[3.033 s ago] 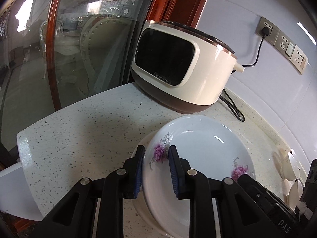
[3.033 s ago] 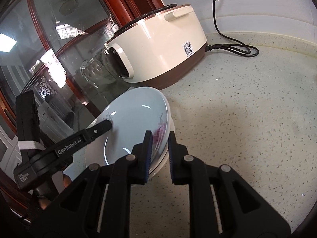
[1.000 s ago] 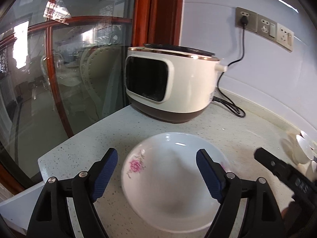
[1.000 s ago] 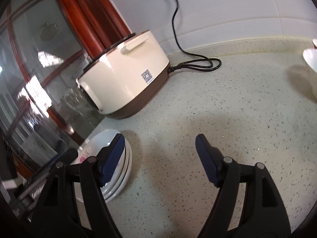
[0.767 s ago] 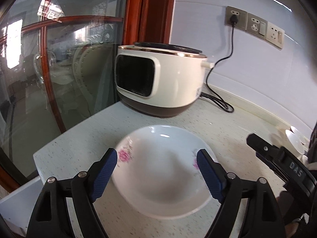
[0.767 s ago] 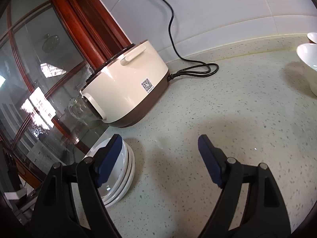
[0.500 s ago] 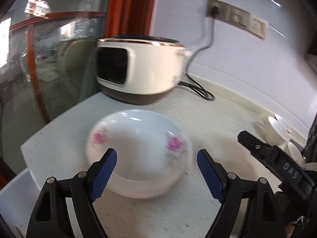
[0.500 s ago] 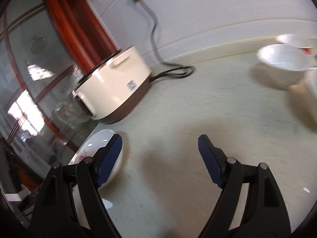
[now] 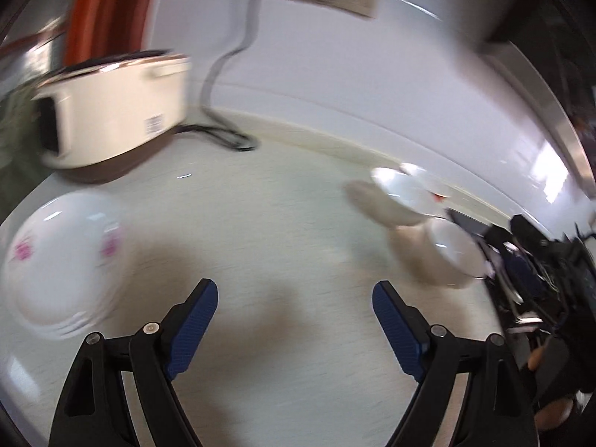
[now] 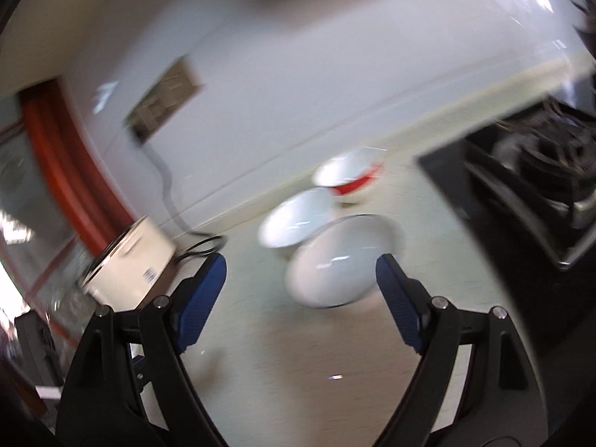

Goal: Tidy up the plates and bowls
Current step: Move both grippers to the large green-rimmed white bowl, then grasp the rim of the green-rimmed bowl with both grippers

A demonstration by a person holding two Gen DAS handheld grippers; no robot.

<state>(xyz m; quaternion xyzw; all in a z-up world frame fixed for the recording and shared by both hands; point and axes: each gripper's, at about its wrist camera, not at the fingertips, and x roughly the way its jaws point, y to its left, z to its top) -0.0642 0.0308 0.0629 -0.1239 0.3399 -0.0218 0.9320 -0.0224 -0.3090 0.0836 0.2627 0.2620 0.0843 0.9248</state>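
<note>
Left gripper (image 9: 294, 316) wide open, empty, over pale speckled surface (image 9: 260, 223); right gripper (image 10: 300, 287) opening, nothing between. Plate stack (image 9: 59, 260) left, bowls (image 10: 335, 260) by white tiled wall (image 10: 298, 74); rice cooker (image 9: 108, 111) near red frame

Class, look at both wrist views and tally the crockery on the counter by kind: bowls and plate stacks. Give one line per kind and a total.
Bowls: 3, namely the nearest white bowl, the white bowl behind it and the red-banded bowl.
Plate stacks: 1, the floral plates near the cooker; the blur hides how many are in it.
Total: 4
</note>
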